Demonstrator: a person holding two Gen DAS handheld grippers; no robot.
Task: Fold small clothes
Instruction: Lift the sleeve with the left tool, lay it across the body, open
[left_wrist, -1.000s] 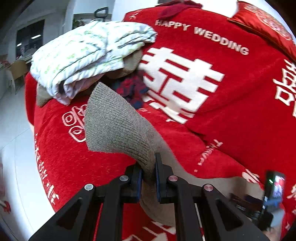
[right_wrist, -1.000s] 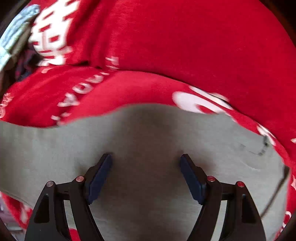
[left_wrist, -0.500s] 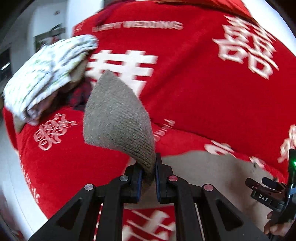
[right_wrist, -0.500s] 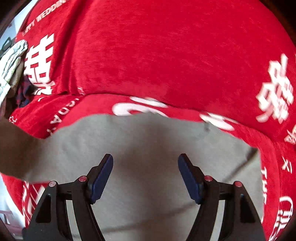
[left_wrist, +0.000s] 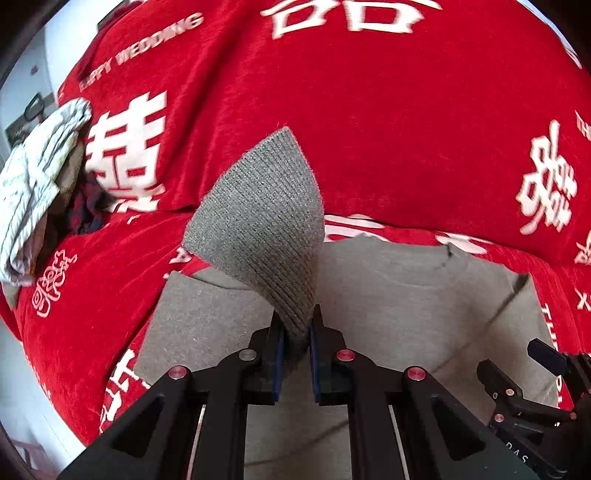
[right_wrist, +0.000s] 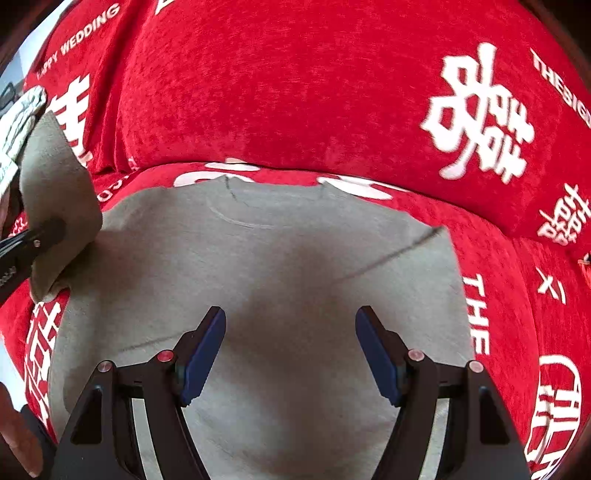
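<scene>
The grey sweater (right_wrist: 295, 258) lies flat on the red sofa cover (right_wrist: 295, 92), neckline toward twelve o'clock, body spread for folding. The left gripper (left_wrist: 295, 332) is clenched on the ribbed cuff (left_wrist: 266, 221), holding the sleeve up off the body, probably to lay it across. The right gripper (right_wrist: 291, 343) hangs released over the chest, nothing between its pads. Folded laundry (left_wrist: 33, 177) sits at nine o'clock.

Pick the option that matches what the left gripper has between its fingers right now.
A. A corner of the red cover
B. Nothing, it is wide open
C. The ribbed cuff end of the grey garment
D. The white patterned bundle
C: in the left wrist view the left gripper is shut on the ribbed cuff of the grey garment, holding it up off the red cover.
</scene>
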